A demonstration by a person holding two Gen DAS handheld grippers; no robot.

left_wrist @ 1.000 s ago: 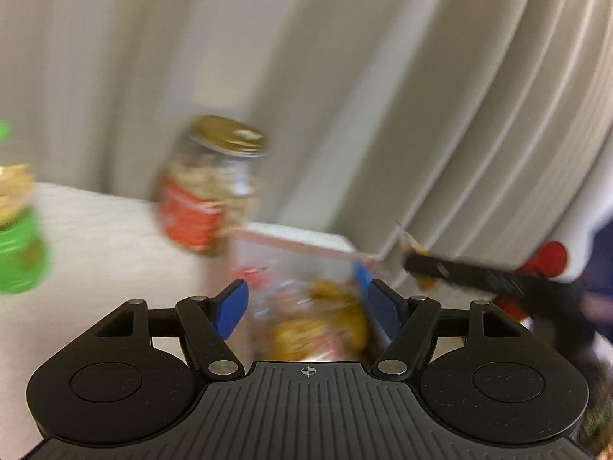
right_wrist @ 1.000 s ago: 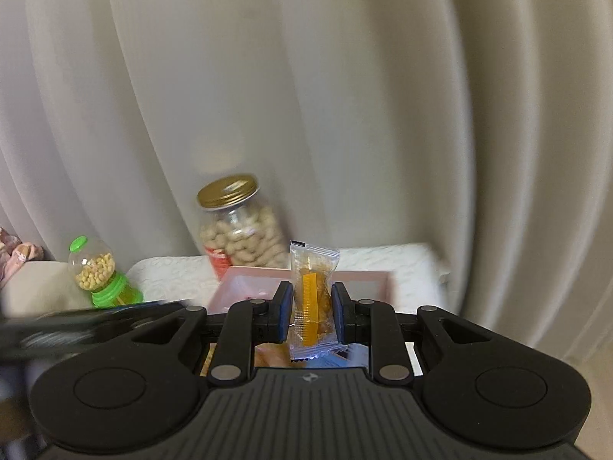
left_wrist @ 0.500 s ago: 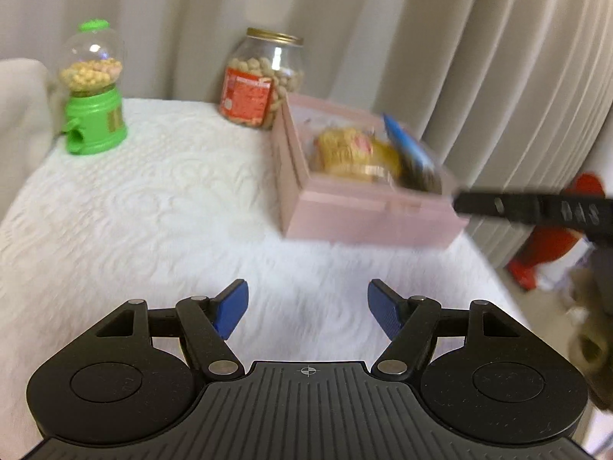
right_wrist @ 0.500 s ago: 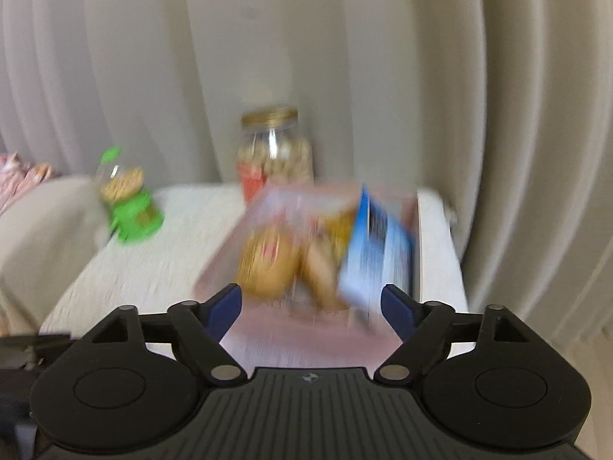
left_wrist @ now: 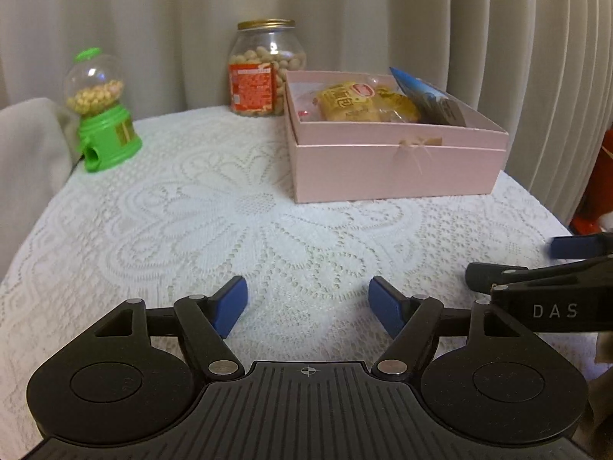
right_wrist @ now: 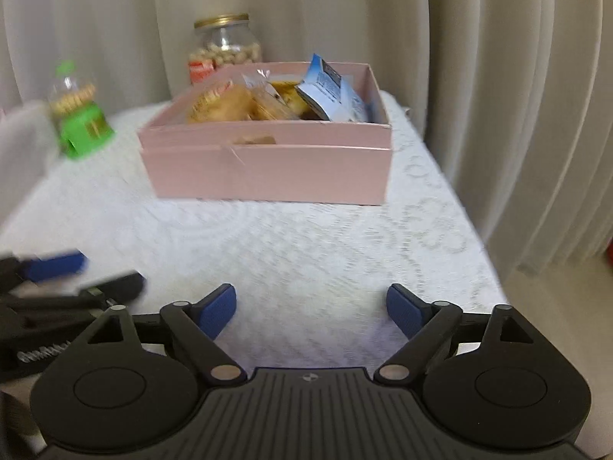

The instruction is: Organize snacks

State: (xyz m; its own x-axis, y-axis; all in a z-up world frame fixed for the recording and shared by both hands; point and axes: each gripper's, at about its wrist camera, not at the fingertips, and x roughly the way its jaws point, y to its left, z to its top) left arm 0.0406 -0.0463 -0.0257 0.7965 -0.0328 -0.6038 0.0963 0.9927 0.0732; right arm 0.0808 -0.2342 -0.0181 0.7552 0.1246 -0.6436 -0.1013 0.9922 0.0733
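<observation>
Now both tools hang over the lace-covered counter point(left_wrist: 237, 207): the left tool point(left_wrist: 307, 303) wide and empty, the right tool point(right_wrist: 311, 308) opening with nothing between its jaws. Snacks point(right_wrist: 245, 103) lie in the pink box point(right_wrist: 268, 168) at the far right, beside a jar point(left_wrist: 266, 69).

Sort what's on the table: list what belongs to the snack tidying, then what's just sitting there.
Job: pink box; yellow snack pack and blue packet in it; peanut jar; green candy dispenser.
Bystanders: lace tablecloth; curtain; red object off the table.
</observation>
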